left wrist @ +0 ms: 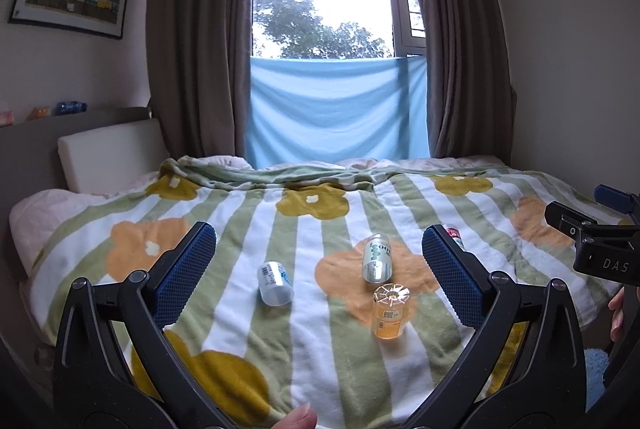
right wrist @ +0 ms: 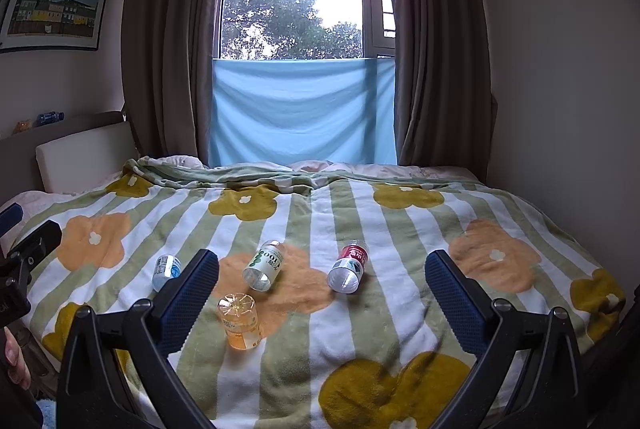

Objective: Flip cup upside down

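An orange clear cup (left wrist: pixel 390 315) (right wrist: pixel 240 321) stands upside down on the flowered blanket, its ribbed base facing up. A green-labelled cup (left wrist: pixel 376 259) (right wrist: pixel 265 265) lies on its side just behind it. A blue-labelled cup (left wrist: pixel 274 283) (right wrist: pixel 166 271) lies to the left, and a red-labelled cup (right wrist: pixel 349 267) lies to the right, mostly hidden in the left wrist view (left wrist: pixel 454 234). My left gripper (left wrist: pixel 318 271) is open and empty above the cups. My right gripper (right wrist: pixel 320 287) is open and empty, the red-labelled cup between its jaws in view.
The blanket (right wrist: pixel 360 329) covers a bed against the right wall. A white headboard cushion (left wrist: pixel 108 153) stands at the left. Curtains and a blue cloth (left wrist: pixel 336 109) hang at the window behind. The right gripper's body (left wrist: pixel 600 245) shows at the right edge of the left wrist view.
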A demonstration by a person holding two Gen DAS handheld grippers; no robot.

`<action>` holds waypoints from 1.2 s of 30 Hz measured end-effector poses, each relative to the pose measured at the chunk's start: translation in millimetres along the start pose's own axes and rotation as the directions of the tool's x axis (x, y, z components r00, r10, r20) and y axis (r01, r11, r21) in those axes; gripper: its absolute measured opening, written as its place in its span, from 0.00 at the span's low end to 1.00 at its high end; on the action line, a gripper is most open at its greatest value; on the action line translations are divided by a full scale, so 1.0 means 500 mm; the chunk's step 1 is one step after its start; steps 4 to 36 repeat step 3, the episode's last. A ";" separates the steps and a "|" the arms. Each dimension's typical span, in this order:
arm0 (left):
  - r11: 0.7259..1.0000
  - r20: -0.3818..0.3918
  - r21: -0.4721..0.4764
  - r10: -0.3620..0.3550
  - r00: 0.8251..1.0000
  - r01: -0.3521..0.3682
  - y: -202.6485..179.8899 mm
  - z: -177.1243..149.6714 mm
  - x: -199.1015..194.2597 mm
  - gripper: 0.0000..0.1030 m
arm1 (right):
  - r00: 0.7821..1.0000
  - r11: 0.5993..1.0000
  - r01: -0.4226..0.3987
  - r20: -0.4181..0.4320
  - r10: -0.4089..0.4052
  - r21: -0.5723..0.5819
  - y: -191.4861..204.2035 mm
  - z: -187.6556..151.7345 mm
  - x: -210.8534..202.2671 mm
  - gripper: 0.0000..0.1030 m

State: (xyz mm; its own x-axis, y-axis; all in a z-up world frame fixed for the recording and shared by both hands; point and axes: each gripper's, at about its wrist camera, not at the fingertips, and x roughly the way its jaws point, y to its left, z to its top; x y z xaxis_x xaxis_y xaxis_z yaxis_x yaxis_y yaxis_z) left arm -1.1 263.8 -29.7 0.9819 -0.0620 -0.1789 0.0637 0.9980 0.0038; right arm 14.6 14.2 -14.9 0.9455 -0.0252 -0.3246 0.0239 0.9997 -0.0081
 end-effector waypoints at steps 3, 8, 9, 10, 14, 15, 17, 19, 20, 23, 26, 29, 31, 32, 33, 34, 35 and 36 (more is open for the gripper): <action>1.000 0.010 -0.015 0.002 1.000 -0.002 0.003 -0.002 -0.001 1.00 | 1.000 1.000 0.002 0.000 -0.002 -0.001 0.000 0.000 0.000 1.00; 1.000 0.010 -0.015 0.002 1.000 -0.002 0.003 -0.002 -0.001 1.00 | 1.000 1.000 0.002 0.000 -0.002 -0.001 0.000 0.000 0.000 1.00; 1.000 0.010 -0.015 0.002 1.000 -0.002 0.003 -0.002 -0.001 1.00 | 1.000 1.000 0.002 0.000 -0.002 -0.001 0.000 0.000 0.000 1.00; 1.000 0.010 -0.015 0.002 1.000 -0.002 0.003 -0.002 -0.001 1.00 | 1.000 1.000 0.002 0.000 -0.002 -0.001 0.000 0.000 0.000 1.00; 1.000 0.010 -0.015 0.002 1.000 -0.002 0.003 -0.002 -0.001 1.00 | 1.000 1.000 0.002 0.000 -0.002 -0.001 0.000 0.000 0.000 1.00; 1.000 0.010 -0.015 0.002 1.000 -0.002 0.003 -0.002 -0.001 1.00 | 1.000 1.000 0.002 0.000 -0.002 -0.001 0.000 0.000 0.000 1.00; 1.000 0.010 -0.015 0.002 1.000 -0.002 0.003 -0.002 -0.001 1.00 | 1.000 1.000 0.002 0.000 -0.002 -0.001 0.000 0.000 0.000 1.00; 1.000 0.010 -0.015 0.002 1.000 -0.002 0.003 -0.002 -0.001 1.00 | 1.000 1.000 0.002 0.000 -0.002 -0.001 0.000 0.000 0.000 1.00; 1.000 0.010 -0.015 0.002 1.000 -0.002 0.003 -0.002 -0.001 1.00 | 1.000 1.000 0.002 0.000 -0.002 -0.001 0.000 0.000 0.000 1.00; 1.000 0.010 -0.015 0.002 1.000 -0.002 0.003 -0.002 -0.001 1.00 | 1.000 1.000 0.002 0.000 -0.002 -0.001 0.000 0.000 0.000 1.00; 1.000 0.010 -0.015 0.002 1.000 -0.002 0.003 -0.002 -0.001 1.00 | 1.000 1.000 0.002 0.000 -0.002 -0.001 0.000 0.000 0.000 1.00; 1.000 0.010 -0.015 0.002 1.000 -0.002 0.003 -0.002 -0.001 1.00 | 1.000 1.000 0.002 0.000 -0.002 -0.001 0.000 0.000 0.000 1.00; 1.000 0.010 -0.015 0.002 1.000 -0.002 0.003 -0.002 -0.001 1.00 | 1.000 1.000 0.002 0.000 -0.002 -0.001 0.000 0.000 0.000 1.00; 1.000 0.010 -0.015 0.002 1.000 -0.002 0.003 -0.002 -0.001 1.00 | 1.000 1.000 0.002 0.000 -0.002 -0.001 0.000 0.000 0.000 1.00; 1.000 0.010 -0.015 0.002 1.000 -0.002 0.003 -0.002 -0.001 1.00 | 1.000 1.000 0.002 0.000 -0.002 -0.001 0.000 0.000 0.000 1.00; 1.000 0.010 -0.015 0.002 1.000 -0.002 0.003 -0.002 -0.001 1.00 | 1.000 1.000 0.002 0.000 -0.002 -0.001 0.000 0.000 0.000 1.00; 1.000 0.010 -0.015 0.002 1.000 -0.002 0.003 -0.002 -0.001 1.00 | 1.000 1.000 0.002 0.000 -0.002 -0.001 0.000 0.000 0.000 1.00; 1.000 0.010 -0.015 0.002 1.000 -0.002 0.003 -0.002 -0.001 1.00 | 1.000 1.000 0.002 0.000 -0.002 -0.001 0.000 0.000 0.000 1.00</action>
